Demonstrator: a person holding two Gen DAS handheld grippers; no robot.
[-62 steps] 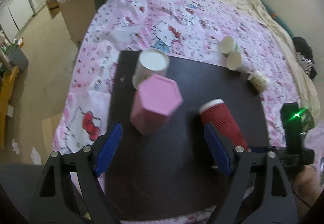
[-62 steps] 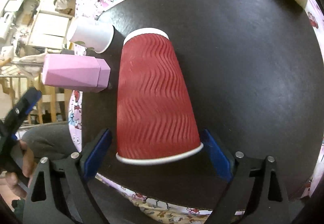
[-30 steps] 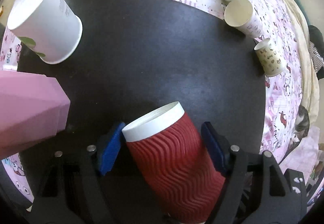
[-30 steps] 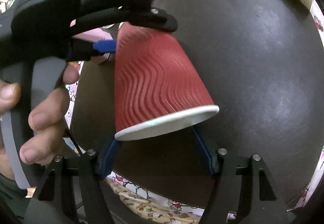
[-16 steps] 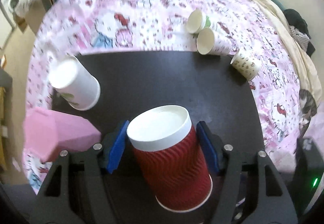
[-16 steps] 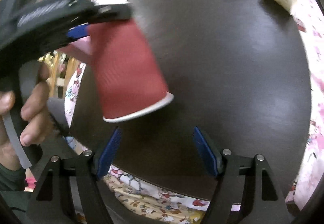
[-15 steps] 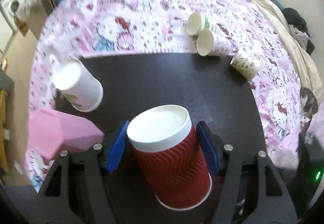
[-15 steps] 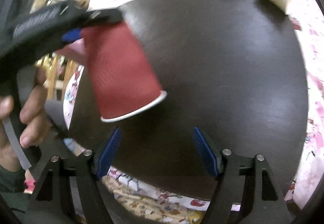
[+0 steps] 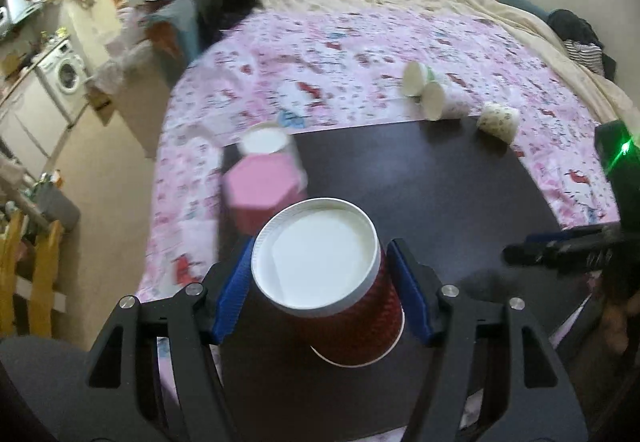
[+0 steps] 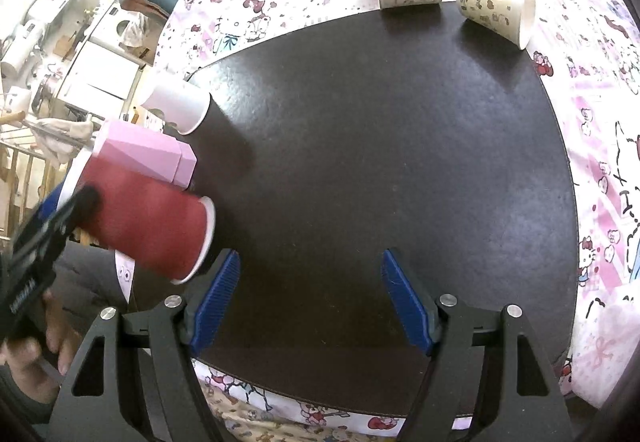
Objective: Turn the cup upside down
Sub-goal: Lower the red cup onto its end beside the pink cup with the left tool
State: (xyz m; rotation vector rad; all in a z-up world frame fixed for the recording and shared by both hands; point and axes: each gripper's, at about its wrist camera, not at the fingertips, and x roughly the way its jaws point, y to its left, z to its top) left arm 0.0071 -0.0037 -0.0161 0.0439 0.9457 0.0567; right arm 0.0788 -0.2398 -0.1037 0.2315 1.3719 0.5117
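Red cup (image 9: 340,306) inverted, base up, clamped in left tongs (image 9: 322,292)

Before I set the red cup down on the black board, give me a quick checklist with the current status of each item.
1. Left hand-held gripper shut on the red cup: ok.
2. Cup inverted, white base facing up, rim down: ok.
3. Rim seated on the black board: cannot tell; the two views disagree.
4. Right hand-held gripper open and holding nothing: ok.
5. Pink hexagonal cup right beside the red cup; little room to set down: not ok.
6. Board ahead of the right hand-held gripper bare: ok.
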